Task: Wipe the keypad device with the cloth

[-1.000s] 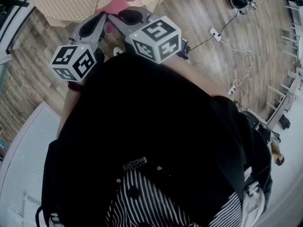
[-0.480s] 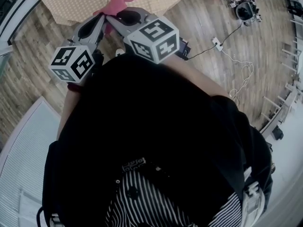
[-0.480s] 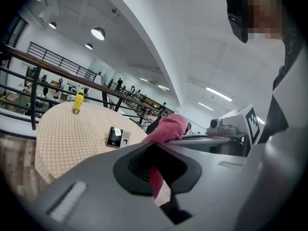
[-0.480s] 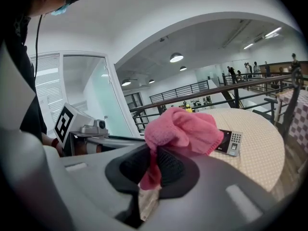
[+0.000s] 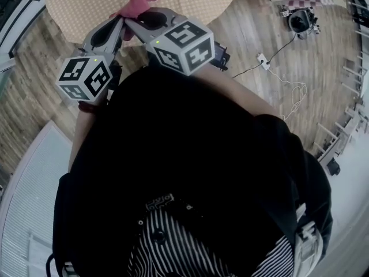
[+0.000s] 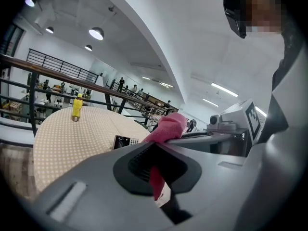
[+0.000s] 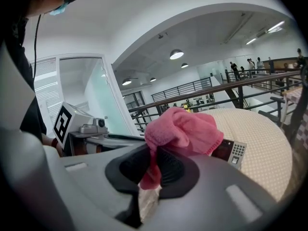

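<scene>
There are two grippers, the left gripper (image 6: 158, 170) and the right gripper (image 7: 151, 170); one pink cloth (image 7: 183, 131); one keypad device (image 7: 234, 153); one yellow bottle (image 6: 76, 108) at centre left; and one round table (image 6: 62, 138).

Keypad device (image 6: 126, 141): the left gripper view shows only its top-left corner, the rest is behind the left gripper (image 6: 155, 170) body and the cloth (image 6: 168, 128); keys too small to read. In the right gripper view its left part is behind the cloth and its lower edge behind the right gripper (image 7: 154, 165) body; display dark, nothing legible. Cloth's lower end disappears between the jaws in both gripper views. Head view: table (image 5: 86, 7) is cut off by the top edge, the two grippers' tips overlap so they can't be separated, and the person's torso (image 5: 190, 166) blocks most of the floor. Yellow bottle (image 6: 76, 108) label too small to read.
</scene>
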### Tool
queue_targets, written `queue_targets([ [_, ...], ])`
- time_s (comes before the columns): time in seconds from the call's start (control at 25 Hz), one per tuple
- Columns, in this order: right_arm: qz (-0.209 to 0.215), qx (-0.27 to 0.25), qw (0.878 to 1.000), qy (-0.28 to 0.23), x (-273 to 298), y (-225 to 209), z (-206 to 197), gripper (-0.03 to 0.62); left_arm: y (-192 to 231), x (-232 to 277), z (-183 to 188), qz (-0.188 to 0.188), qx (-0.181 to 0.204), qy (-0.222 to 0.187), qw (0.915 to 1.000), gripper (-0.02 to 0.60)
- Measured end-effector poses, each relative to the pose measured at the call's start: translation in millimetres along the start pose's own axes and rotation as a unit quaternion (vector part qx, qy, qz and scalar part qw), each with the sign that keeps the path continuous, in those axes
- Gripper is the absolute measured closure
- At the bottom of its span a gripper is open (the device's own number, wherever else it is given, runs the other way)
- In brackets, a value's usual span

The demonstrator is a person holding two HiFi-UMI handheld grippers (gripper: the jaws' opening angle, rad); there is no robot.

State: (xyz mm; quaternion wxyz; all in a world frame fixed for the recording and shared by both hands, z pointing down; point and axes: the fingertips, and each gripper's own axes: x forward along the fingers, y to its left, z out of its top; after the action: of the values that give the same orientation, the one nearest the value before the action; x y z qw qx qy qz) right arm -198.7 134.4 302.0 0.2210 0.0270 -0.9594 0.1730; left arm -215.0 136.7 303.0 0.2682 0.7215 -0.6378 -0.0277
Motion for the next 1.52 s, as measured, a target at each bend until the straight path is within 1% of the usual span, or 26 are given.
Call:
queue_targets([
  [0.16, 0.02, 0.0, 1.0, 0.005, 13.3, -30.1, 19.5, 0.551, 15.9, 28.5, 18.5, 0.018, -0.011, -0.001, 0.9998, 0.578],
  [0.28, 0.035, 0.009, 0.999, 0.003, 25.6, -52.6, 32.5, 0.551, 29.8, 49.7, 31.6, 0.033, -0.01, 0.004, 0.9994, 0.578],
  [0.44, 0.053, 0.021, 0.998, 0.002, 40.7, -81.1, 41.6, 0.551, 46.9, 77.3, 40.4, 0.049, -0.007, 0.023, 0.9985, 0.578],
  [0.64, 0.07, 0.046, 0.997, 0.0, 37.0, -128.4, 47.8, 0.551, 45.7, 124.5, 47.4, 0.063, -0.01, 0.047, 0.9969, 0.577],
  [0.84, 0.078, 0.078, 0.994, -0.004, 46.1, -163.0, 45.7, 0.551, 56.3, 158.6, 45.7, 0.067, -0.001, 0.087, 0.9939, 0.577],
  [0.96, 0.077, 0.098, 0.992, -0.002, 48.6, -175.4, 39.6, 0.551, 59.1, 171.1, 40.1, 0.063, -0.003, 0.109, 0.9921, 0.577],
  [1.12, 0.078, 0.11, 0.991, 0.004, 46.4, -186.1, 32.1, 0.551, 56.9, 182.8, 32.8, 0.053, 0.001, 0.135, 0.9895, 0.577],
  [1.28, 0.068, 0.118, 0.991, -0.003, 39.6, -206.3, 32.4, 0.551, 50.5, 203.3, 34.0, 0.039, 0.007, 0.146, 0.9884, 0.578],
  [1.4, 0.053, 0.126, 0.99, -0.015, 37.9, -219.4, 31.2, 0.551, 47.9, 216.1, 33.2, 0.021, 0.016, 0.16, 0.9867, 0.577],
  [1.52, 0.023, 0.147, 0.988, -0.028, 50.8, -227.1, 33.0, 0.551, 59.7, 221.4, 33.7, -0.014, 0.023, 0.18, 0.9833, 0.578],
])
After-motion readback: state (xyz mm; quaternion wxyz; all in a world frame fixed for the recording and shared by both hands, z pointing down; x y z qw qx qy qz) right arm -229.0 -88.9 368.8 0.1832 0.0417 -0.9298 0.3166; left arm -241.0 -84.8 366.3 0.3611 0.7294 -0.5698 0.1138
